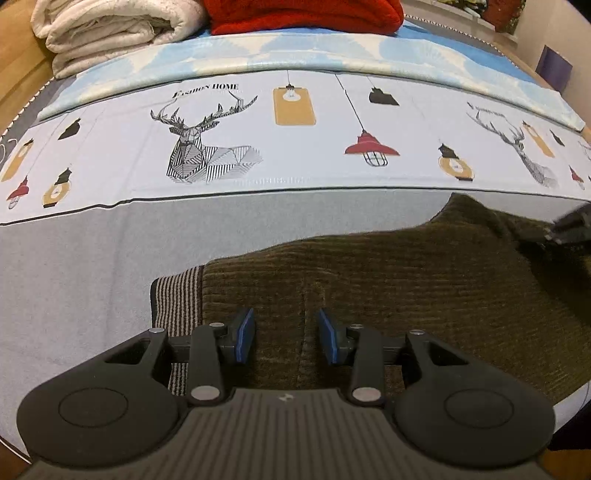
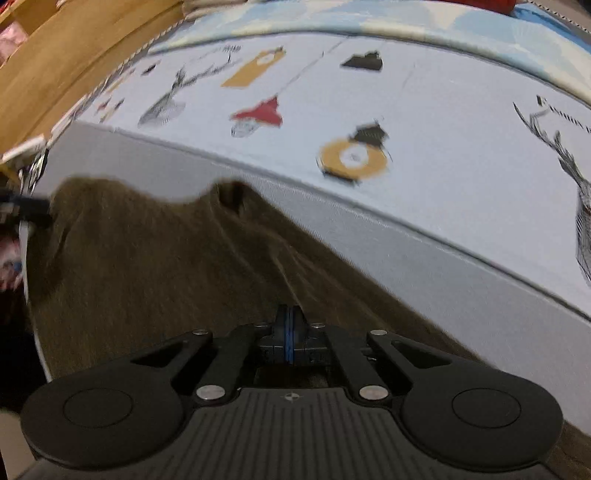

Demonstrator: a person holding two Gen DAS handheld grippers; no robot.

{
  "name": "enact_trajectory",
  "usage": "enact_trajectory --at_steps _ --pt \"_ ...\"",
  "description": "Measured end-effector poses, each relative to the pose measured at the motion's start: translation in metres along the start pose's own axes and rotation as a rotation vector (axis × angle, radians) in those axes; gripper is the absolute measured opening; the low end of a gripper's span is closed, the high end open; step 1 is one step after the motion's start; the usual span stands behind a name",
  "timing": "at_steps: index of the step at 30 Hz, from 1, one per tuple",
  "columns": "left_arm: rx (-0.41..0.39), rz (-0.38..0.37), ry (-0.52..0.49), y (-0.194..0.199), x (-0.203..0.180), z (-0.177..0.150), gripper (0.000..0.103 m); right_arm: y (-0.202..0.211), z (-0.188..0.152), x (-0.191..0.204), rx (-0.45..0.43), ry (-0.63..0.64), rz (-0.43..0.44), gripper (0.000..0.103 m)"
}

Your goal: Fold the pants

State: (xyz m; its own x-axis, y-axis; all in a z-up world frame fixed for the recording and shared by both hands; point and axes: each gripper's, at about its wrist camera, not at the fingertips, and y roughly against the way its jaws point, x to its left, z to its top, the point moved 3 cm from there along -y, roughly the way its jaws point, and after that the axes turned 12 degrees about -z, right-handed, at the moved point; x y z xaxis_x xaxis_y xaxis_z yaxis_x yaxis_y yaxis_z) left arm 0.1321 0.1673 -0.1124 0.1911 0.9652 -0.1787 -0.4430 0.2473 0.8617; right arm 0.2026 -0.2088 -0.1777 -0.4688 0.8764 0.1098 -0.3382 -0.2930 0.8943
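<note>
Olive-brown corduroy pants (image 1: 369, 273) lie flat on the grey bed sheet, with a striped cuff (image 1: 177, 302) at their left end. My left gripper (image 1: 286, 332) is open just above the pants near the cuff, its blue pads apart and empty. In the right wrist view my right gripper (image 2: 290, 328) is shut on a raised ridge of the pants (image 2: 166, 266), pulling the cloth into taut folds. The right gripper also shows at the right edge of the left wrist view (image 1: 572, 225). The left gripper shows at the left edge of the right wrist view (image 2: 22, 210).
A printed sheet with deer and lamps (image 1: 280, 140) covers the bed beyond the pants. A folded white blanket (image 1: 110, 29) and a red blanket (image 1: 303, 14) sit at the far side. A wooden bed frame (image 2: 74, 55) runs along the left.
</note>
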Motion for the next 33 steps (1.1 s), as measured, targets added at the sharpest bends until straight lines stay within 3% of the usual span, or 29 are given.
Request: enact_trajectory --at_steps 6,11,14,17,18,19,21,22,24,25,28,30,33 --pt "-0.019 -0.026 -0.015 0.002 -0.014 0.004 0.043 0.031 -0.043 -0.067 0.013 -0.139 -0.094 0.0" --pt "-0.029 -0.042 -0.052 0.0 -0.035 0.004 0.043 0.067 -0.1 -0.13 0.002 -0.298 -0.249 0.0" --pt "-0.054 -0.048 -0.073 0.003 -0.05 0.005 0.043 0.093 -0.141 -0.166 0.01 -0.41 -0.375 0.0" --pt "-0.111 -0.036 -0.108 0.013 -0.067 0.005 0.043 0.114 -0.191 -0.201 0.082 -0.495 -0.607 0.0" --pt "-0.135 -0.029 -0.118 0.018 -0.072 0.005 0.043 0.126 -0.206 -0.212 0.078 -0.561 -0.646 0.003" --pt "-0.164 -0.025 -0.124 0.025 -0.077 0.004 0.043 0.142 -0.221 -0.223 0.071 -0.642 -0.711 0.016" --pt "-0.218 -0.041 -0.11 0.04 -0.09 0.0 0.045 0.176 -0.248 -0.24 0.016 -0.777 -0.834 0.021" --pt "-0.235 -0.062 -0.111 0.047 -0.098 -0.004 0.047 0.192 -0.261 -0.247 -0.027 -0.857 -0.853 0.022" --pt "-0.251 -0.093 -0.135 0.056 -0.117 -0.011 0.052 0.222 -0.294 -0.256 -0.123 -1.041 -0.847 0.026" --pt "-0.256 -0.108 -0.136 0.058 -0.128 -0.016 0.052 0.233 -0.31 -0.257 -0.167 -1.124 -0.837 0.033" --pt "-0.239 -0.199 -0.062 0.053 -0.157 -0.034 0.053 0.244 -0.368 -0.26 -0.234 -1.386 -0.766 0.048" --pt "-0.194 -0.252 -0.036 0.043 -0.175 -0.047 0.053 0.242 -0.396 -0.263 -0.257 -1.5 -0.679 0.048" --pt "-0.154 -0.232 -0.147 0.028 -0.202 -0.059 0.053 0.24 -0.421 -0.269 -0.283 -1.573 -0.584 0.048"
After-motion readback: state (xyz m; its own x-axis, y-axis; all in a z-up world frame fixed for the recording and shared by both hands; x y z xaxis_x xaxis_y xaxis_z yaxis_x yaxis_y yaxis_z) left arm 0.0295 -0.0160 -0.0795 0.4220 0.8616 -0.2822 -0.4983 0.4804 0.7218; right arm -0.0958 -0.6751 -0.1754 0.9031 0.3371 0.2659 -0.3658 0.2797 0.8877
